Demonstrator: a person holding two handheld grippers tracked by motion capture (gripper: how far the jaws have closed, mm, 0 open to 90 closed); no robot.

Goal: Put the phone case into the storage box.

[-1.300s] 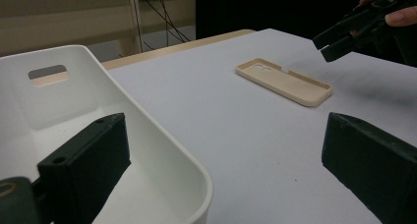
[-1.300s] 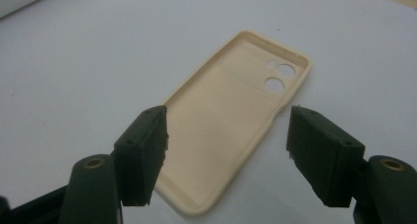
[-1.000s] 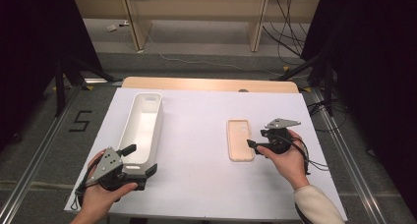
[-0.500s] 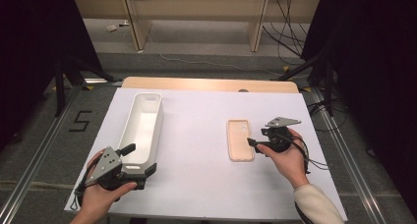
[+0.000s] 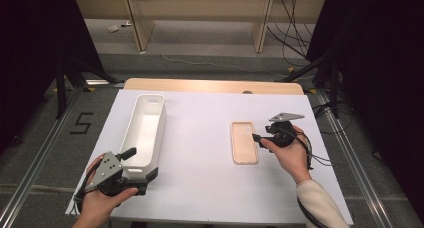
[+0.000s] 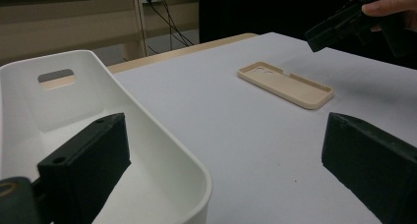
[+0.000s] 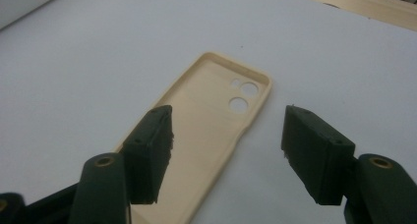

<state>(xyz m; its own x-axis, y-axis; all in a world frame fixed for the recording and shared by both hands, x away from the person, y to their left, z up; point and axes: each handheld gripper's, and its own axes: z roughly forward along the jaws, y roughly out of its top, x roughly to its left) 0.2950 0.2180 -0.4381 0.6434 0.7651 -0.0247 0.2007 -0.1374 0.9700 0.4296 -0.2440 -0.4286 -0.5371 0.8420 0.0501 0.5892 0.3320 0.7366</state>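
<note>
We note right gripper point(image 5: 261, 139) at right long edge of phone case point(image 5: 244, 142), jaws apart and just been closing, one jaw over case, not pressing. Case lies open side up on white sheet point(image 5: 200, 153), bare sheet around it. Left gripper point(image 5: 131, 164) jaws wide, straddling near end wall of white bin point(image 5: 145, 130).

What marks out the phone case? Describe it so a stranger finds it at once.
On the white sheet covering the table, look right of the long white plastic bin. The flat beige phone case lies open side up before the right tongs, with two round camera holes at its far end.
</note>
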